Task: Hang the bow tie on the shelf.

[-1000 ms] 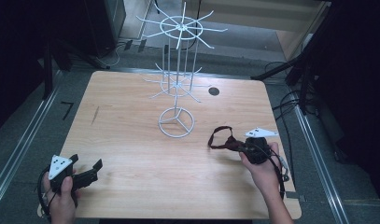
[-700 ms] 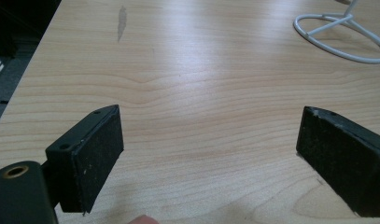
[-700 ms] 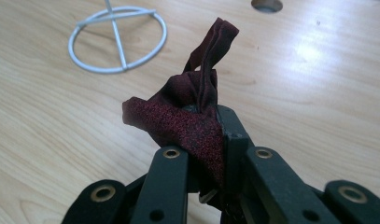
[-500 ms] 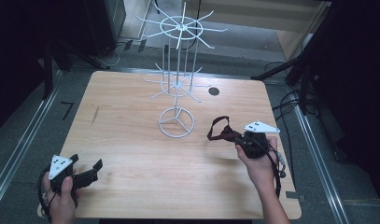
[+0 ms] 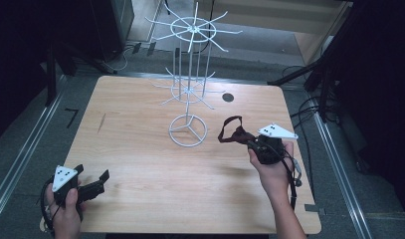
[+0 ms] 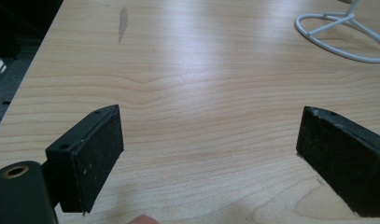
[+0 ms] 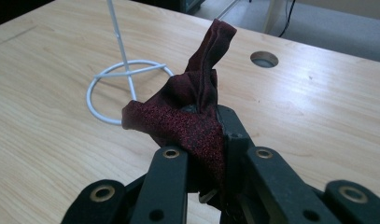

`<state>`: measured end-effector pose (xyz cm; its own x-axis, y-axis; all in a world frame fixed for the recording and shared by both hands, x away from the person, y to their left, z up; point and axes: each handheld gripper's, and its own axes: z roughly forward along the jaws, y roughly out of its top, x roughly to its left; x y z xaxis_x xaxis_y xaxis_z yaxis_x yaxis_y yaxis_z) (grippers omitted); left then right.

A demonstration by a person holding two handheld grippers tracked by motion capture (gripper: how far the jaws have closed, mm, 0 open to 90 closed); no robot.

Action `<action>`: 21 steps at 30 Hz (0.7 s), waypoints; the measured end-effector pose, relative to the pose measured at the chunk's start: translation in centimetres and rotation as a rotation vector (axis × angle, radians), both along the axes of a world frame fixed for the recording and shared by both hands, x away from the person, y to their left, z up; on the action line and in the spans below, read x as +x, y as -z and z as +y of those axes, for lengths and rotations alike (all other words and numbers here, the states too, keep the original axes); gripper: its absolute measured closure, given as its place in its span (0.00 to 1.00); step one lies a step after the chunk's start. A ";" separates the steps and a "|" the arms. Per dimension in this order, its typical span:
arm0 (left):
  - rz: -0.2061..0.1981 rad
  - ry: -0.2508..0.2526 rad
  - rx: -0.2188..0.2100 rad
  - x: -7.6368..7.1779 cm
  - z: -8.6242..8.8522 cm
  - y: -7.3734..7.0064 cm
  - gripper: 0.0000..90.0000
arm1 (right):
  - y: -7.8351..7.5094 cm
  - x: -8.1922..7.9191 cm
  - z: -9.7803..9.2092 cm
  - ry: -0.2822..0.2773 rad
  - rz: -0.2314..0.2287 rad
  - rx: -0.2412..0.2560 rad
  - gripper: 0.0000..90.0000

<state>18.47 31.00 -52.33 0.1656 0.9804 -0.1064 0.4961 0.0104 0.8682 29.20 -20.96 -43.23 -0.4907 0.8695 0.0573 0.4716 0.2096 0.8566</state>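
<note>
The pale wood tabletop (image 5: pixel 140 164) takes up most of the scene, with a round cable hole (image 5: pixel 228 97) near its far edge and a short dark streak (image 5: pixel 101 122) in the grain toward the left side. On the far half stands a white wire display rack (image 5: pixel 189 74): a ring base (image 5: pixel 188 131) on the wood, a thin upright stem, and two tiers of spokes fanning outward (the upper tier reaches well past the tabletop's far edge in the high view).

At the near left corner, the person's left hand (image 5: pixel 65 211) holds the left hand-held gripper (image 5: pixel 98 181) low over the wood. Its jaws are spread wide with nothing between them, and in the left gripper view bare tabletop (image 6: pixel 201 116) fills the gap between the two black pads (image 6: pixel 96 154), with the ring base (image 6: pixel 341 35) off at the upper right.

On the right side, the right hand (image 5: pixel 274 172) holds the right hand-held gripper (image 5: pixel 247 143), lifted and aimed toward the rack. Its jaws are clamped together on a dark red strap of fabric (image 5: pixel 231 130), which loops out just beside the ring base, apart from it. In the right gripper view the fabric (image 7: pixel 197 107) bunches at the jaws and a folded end stands up above them, its weave speckled red and black.
</note>
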 end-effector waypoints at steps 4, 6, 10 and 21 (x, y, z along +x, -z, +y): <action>-0.001 0.001 -0.001 0.0 0.0 0.0 0.09 | -0.5 0.0 0.2 -0.001 -0.017 0.008 0.93; 0.001 0.001 0.001 0.0 0.0 0.0 0.09 | -0.6 0.0 0.4 -0.002 -0.019 0.012 0.93; 0.005 0.002 0.002 0.0 0.0 0.0 0.09 | -0.8 0.2 0.9 -0.006 -0.022 0.019 0.93; 0.002 0.004 0.002 0.0 0.0 0.0 0.09 | -2.2 0.1 2.0 -0.023 -0.044 0.023 0.93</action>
<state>18.51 30.96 -52.32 0.1697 0.9799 -0.1051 0.4981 0.0067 0.8671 29.33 -18.94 -41.07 -0.5134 0.8564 0.0549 0.4284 0.2004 0.8811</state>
